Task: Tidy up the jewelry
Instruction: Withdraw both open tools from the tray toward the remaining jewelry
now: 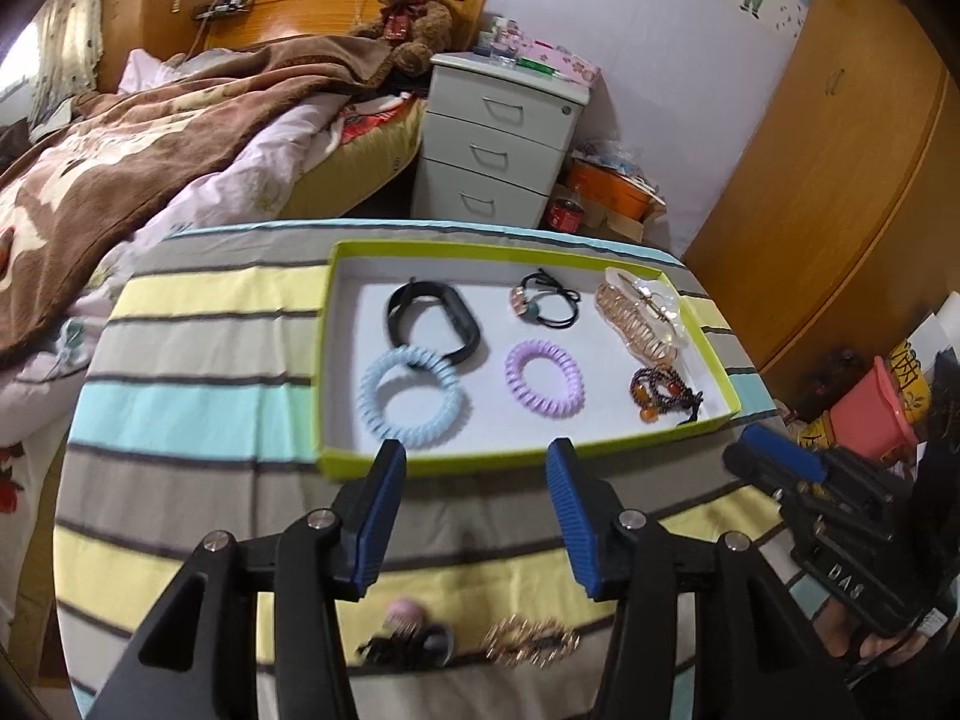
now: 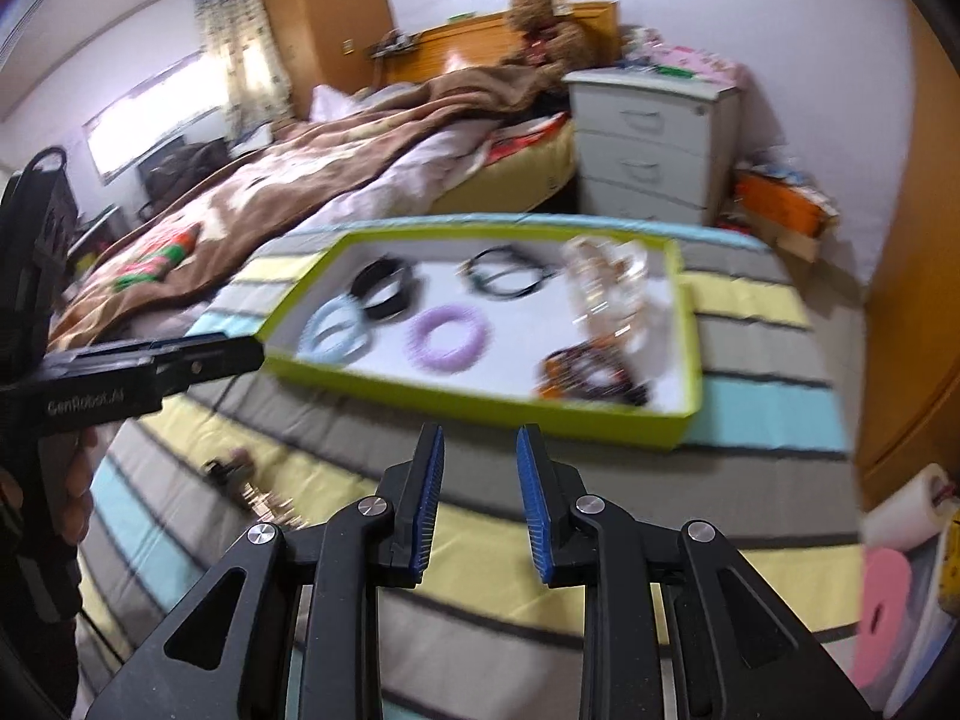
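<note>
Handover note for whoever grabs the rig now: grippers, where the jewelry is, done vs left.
Left gripper: open, empty, hovering at the near edge of the green tray.
Right gripper: open, narrower gap, empty, also just short of the tray.
In the tray: blue coil tie, purple coil tie, black band, black hair tie, gold hair claw, bead bracelet.
Left: two pieces on the striped cloth near the front edge, a pink-and-black hair clip and a gold clip. Neither is touched.
</note>
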